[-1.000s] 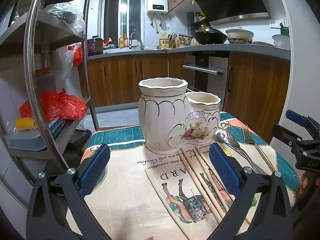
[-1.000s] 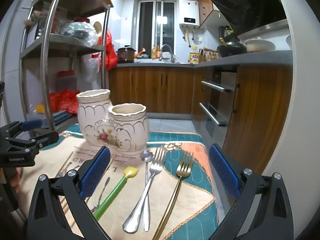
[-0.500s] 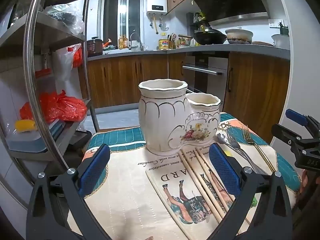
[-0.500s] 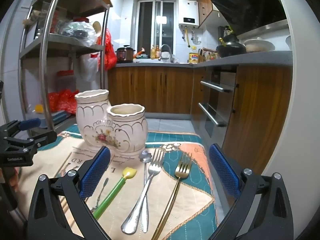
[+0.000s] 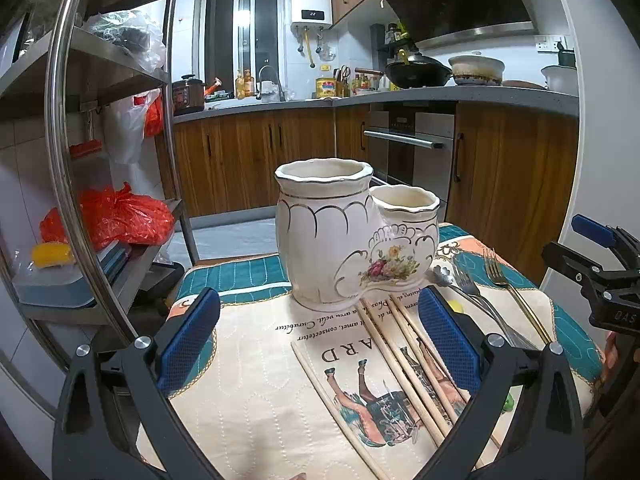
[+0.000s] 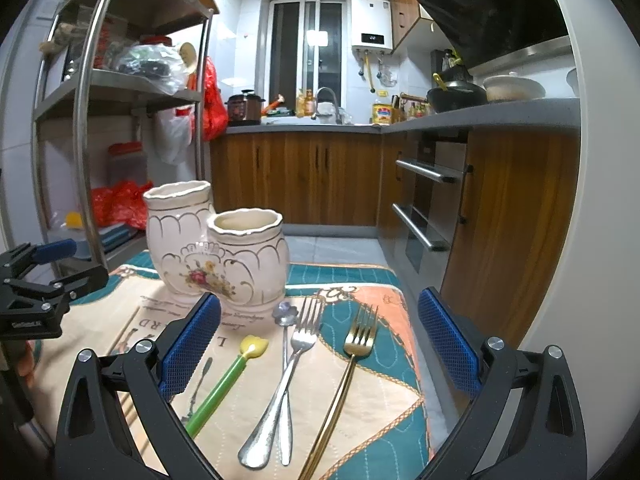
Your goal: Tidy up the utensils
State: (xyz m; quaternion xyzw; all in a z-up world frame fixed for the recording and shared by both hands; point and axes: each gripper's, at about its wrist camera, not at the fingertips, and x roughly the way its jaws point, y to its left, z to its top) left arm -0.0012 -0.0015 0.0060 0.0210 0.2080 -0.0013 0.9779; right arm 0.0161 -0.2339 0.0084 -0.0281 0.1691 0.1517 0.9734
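Note:
A cream double-pot ceramic utensil holder [image 5: 352,240] stands on the table mat; it also shows in the right wrist view [image 6: 216,252]. Several wooden chopsticks [image 5: 404,364] lie in front of it. A gold fork [image 6: 344,380], a silver fork [image 6: 288,372], a small silver spoon [image 6: 285,360] and a green-handled yellow-tipped spoon [image 6: 224,384] lie flat on the mat. My left gripper [image 5: 318,340] is open and empty, above the mat before the holder. My right gripper [image 6: 318,344] is open and empty above the forks.
A patterned cloth mat [image 5: 248,392] covers the small table. A steel shelf rack [image 5: 68,160] with red bags stands close on the left. Wooden kitchen cabinets and an oven [image 6: 424,208] are behind and to the right. The table's right edge [image 6: 420,392] drops off.
Both grippers have shifted only slightly; the right wrist view has edged a little closer to the holder. Nothing was grasped or moved.

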